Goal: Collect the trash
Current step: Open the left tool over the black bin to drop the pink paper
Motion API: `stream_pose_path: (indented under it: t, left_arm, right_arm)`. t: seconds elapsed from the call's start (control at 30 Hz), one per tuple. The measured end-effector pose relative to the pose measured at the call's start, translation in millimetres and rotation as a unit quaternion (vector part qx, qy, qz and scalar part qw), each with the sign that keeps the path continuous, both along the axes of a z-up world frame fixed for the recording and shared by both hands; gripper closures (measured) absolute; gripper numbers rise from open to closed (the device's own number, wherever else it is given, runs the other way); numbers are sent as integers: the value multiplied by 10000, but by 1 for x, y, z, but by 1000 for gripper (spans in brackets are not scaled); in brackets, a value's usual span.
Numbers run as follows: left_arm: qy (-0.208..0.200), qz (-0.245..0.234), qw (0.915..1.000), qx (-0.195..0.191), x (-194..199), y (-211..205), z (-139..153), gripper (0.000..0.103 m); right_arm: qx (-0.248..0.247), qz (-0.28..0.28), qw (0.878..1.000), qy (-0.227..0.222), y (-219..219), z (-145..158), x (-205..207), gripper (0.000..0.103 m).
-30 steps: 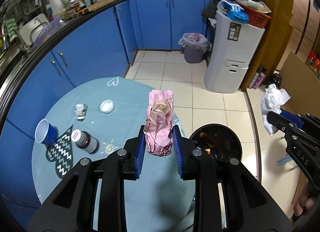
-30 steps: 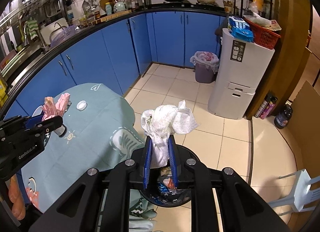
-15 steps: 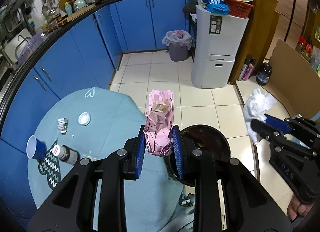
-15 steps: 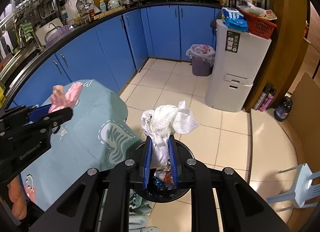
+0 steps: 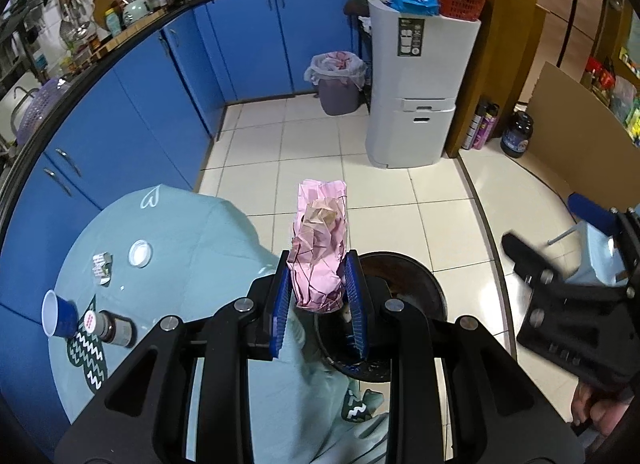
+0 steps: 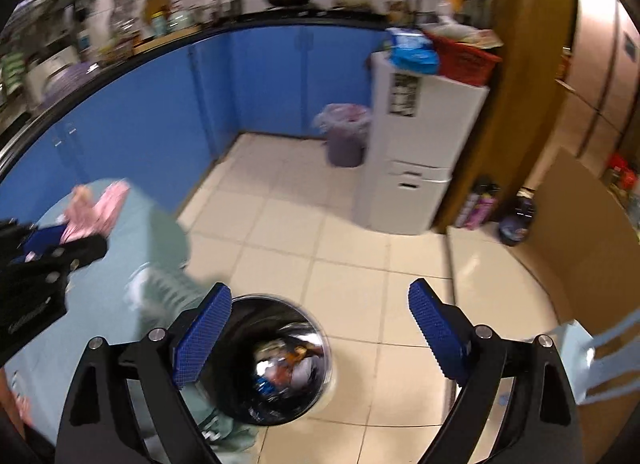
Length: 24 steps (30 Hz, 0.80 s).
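My left gripper is shut on a crumpled pink paper bag and holds it upright over the near rim of a round metal trash bin on the floor beside the table. My right gripper is open and empty above the same trash bin, which holds mixed trash and white tissue. The right gripper also shows at the right in the left wrist view. The left gripper with the pink bag shows at the left in the right wrist view.
The round table has a teal cloth with a blue cup, a brown bottle, a white lid and a small wrapper. A white cabinet, a lined bin and blue cupboards stand behind.
My right gripper has opened and the white tissue it held is gone from it. My left gripper has moved with the pink bag toward the trash bin.
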<state>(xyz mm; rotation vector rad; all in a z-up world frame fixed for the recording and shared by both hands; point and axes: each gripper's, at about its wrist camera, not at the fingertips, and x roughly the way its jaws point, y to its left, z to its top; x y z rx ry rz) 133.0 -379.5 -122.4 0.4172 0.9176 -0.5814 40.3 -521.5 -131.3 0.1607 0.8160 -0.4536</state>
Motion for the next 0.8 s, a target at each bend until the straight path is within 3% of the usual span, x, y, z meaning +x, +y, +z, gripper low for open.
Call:
stream_pose_path:
  t: [0.3, 0.33, 0.37, 0.43, 0.57, 0.8]
  left_arm:
    - [101, -254, 9996, -11, -1, -25, -1, 73]
    - [115, -283, 9995, -18, -1, -27, -1, 64]
    - [95, -278, 9996, -2, -1, -28, -1, 35]
    - [-33, -221, 9996, -173, -1, -26, 4, 3]
    - [-197, -241, 9994, -157, -2, -25, 8, 4]
    - [-38, 189, 9998, -58, 16, -6, -2, 4]
  right_arm:
    - [184, -262, 9995, -26, -25, -4, -4, 15]
    - [186, -266, 9995, -23, -26, -4, -3, 15]
    - [187, -266, 9995, -20, -26, -4, -3, 15]
    - [213, -256, 9994, -20, -26, -4, -1, 15]
    - [253, -210, 9995, 11, -25, -5, 2, 15]
    - [461, 127, 9988, -94, -10, -4, 16, 15]
